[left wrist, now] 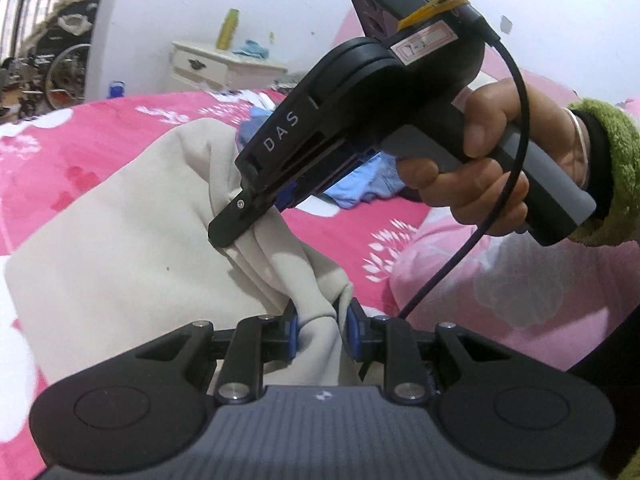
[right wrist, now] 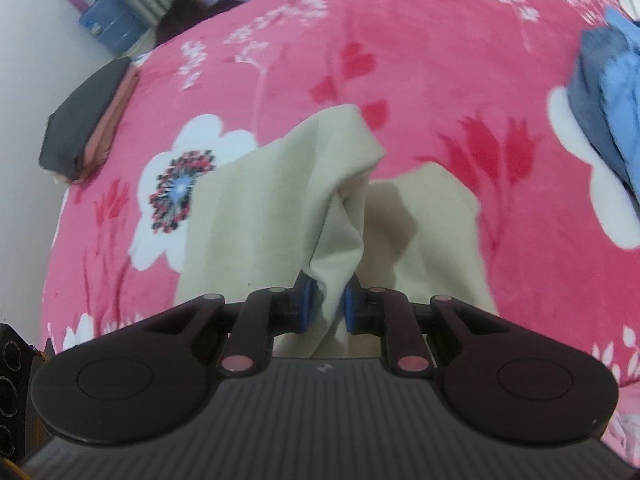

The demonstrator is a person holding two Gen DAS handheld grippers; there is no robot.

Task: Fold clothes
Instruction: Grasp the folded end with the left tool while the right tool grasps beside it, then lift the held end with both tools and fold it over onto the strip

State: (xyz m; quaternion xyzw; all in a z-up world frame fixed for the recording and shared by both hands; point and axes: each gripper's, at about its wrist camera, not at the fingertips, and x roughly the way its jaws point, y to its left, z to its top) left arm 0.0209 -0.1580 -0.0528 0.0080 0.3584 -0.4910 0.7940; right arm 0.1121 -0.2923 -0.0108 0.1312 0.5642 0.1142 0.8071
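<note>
Both grippers, left [left wrist: 321, 330] and right [right wrist: 325, 306], pinch bunched cream cloth [left wrist: 120, 248] lifted off the pink bed [right wrist: 420, 60]; best pull edges apart taut, then lay flat.

"DAS" is printed in white on the black body of the right gripper [left wrist: 256, 204].

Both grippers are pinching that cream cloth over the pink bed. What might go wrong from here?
The left gripper and right gripper each hold only a bunched edge of the cream garment, so it may slip free. The fabric hangs twisted between them, so the fold might come out crooked. The dangling black cable might snag it.
</note>
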